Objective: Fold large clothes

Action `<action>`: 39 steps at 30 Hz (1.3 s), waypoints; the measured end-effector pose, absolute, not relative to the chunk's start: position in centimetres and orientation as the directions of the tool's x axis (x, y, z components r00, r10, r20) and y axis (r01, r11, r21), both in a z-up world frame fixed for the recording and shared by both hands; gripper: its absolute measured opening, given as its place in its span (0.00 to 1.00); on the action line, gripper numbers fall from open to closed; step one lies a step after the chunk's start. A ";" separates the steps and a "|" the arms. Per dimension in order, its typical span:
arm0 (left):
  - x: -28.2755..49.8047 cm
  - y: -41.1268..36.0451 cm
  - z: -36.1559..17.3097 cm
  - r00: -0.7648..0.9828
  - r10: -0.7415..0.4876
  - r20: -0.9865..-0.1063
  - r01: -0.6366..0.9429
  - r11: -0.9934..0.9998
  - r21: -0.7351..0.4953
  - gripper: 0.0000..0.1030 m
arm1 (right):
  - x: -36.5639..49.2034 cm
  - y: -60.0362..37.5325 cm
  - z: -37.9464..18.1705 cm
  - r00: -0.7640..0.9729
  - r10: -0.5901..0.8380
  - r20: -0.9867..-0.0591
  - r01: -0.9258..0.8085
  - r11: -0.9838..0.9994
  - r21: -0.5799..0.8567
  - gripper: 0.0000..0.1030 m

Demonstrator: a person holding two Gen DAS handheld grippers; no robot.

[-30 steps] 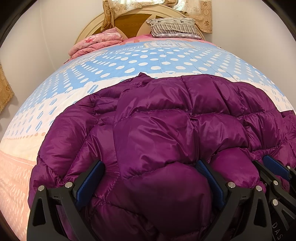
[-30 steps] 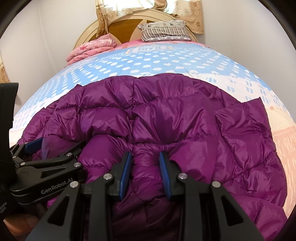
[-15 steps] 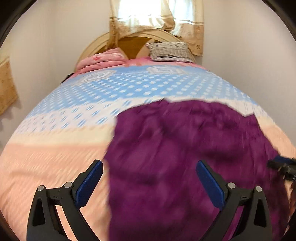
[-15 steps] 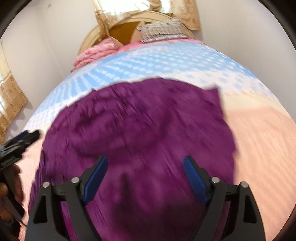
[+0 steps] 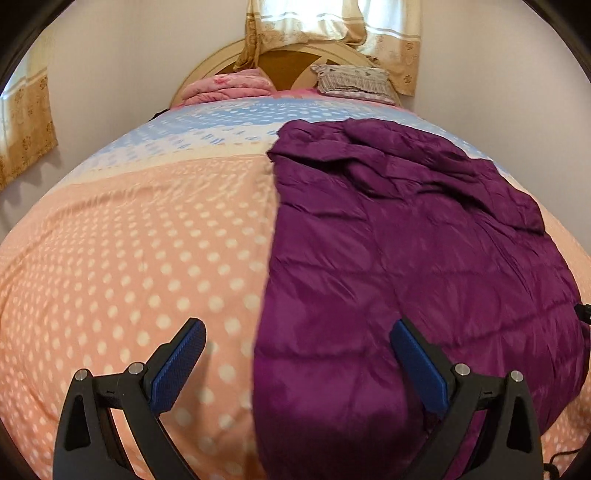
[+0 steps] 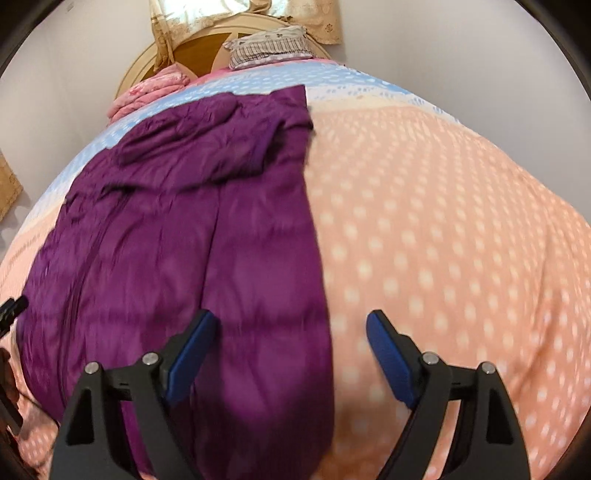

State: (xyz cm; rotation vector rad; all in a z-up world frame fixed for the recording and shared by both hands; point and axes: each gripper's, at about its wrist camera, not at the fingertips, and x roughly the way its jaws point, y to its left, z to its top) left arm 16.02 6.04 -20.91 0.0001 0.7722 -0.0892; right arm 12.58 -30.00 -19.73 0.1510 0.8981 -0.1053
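The near end of the jacket (image 5: 388, 277) ran out of the bottom of both views, so its hem could not be seen, and its quilting was smeared by blur in the right wrist view. The left gripper (image 5: 297, 363) hung above the bed with its fingers spread wide and nothing between them; it straddled the jacket's left edge, one blue pad over the bedspread (image 5: 129, 258), the other over purple fabric. The right gripper (image 6: 291, 354) was posed the same way, wide open and empty, straddling the jacket's right edge. A black sliver of each gripper showed at the margin of the other's view, too cut off to read.

The jacket (image 6: 192, 240) lay lengthwise as a long strip on the bedspread (image 6: 443, 240), its far end rumpled with a fold lying over it. Beyond it, a pink blanket (image 5: 227, 86) and a pillow (image 5: 354, 81) sat against the headboard (image 5: 291, 62), under curtains (image 5: 332, 26).
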 end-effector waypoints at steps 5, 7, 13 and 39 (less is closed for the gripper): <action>14.5 5.6 -21.8 0.710 -0.099 -0.698 0.081 0.995 -0.059 0.98 | 10.4 -29.5 -20.2 0.608 -0.011 -0.794 0.155 0.982 0.105 0.84; 13.5 5.4 -21.7 0.714 -0.105 -0.692 0.088 0.994 -0.061 0.98 | 9.5 -29.3 -20.5 0.593 0.007 -0.805 0.140 0.984 0.112 0.84; 11.9 5.3 -22.4 0.692 -0.170 -0.702 0.125 0.985 -0.116 0.97 | 8.1 -28.7 -21.4 0.564 0.053 -0.824 0.114 0.983 0.141 0.76; 6.1 7.0 -5.1 0.881 -0.315 -0.352 0.311 0.948 -0.069 0.04 | 0.7 -28.8 -2.8 0.889 0.189 -0.418 -0.104 0.971 0.217 0.06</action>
